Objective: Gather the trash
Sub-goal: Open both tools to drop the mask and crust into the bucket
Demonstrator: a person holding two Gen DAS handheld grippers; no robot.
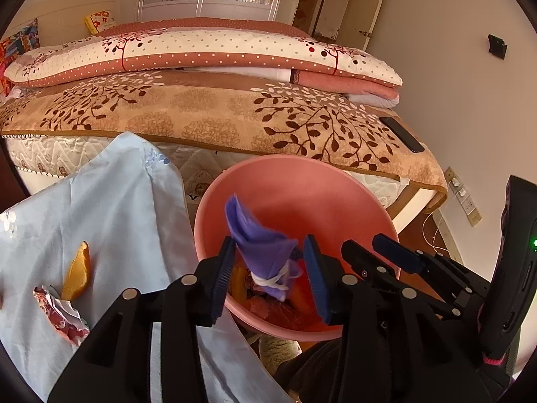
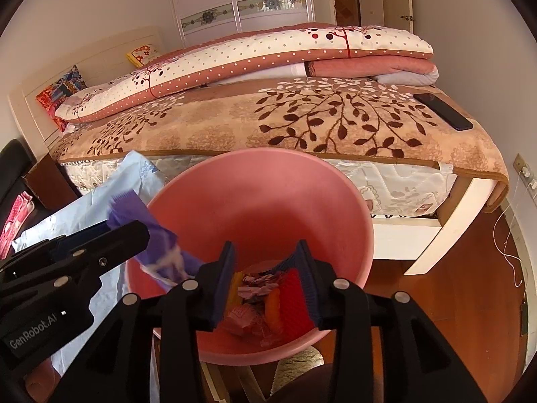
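Bin: pink bin, near side of the bed, opening tilted toward the cameras.
Bin contents: crumpled paper, orange peel, red wrapper, heaped at bottom.
Left gripper: jaws apart; purple wrapper between them over the bin, contact unclear.
Right gripper: jaws apart, empty, over the bin.
Blue cloth, left of bin: orange peel piece, crumpled wrapper.

black handheld grippers with blue finger pads

left gripper and right gripper: black plastic arms, ribbed blue pads, round silver pivot bolts; white "genrobot.ai" lettering on one body; a green light glows on the other's housing.
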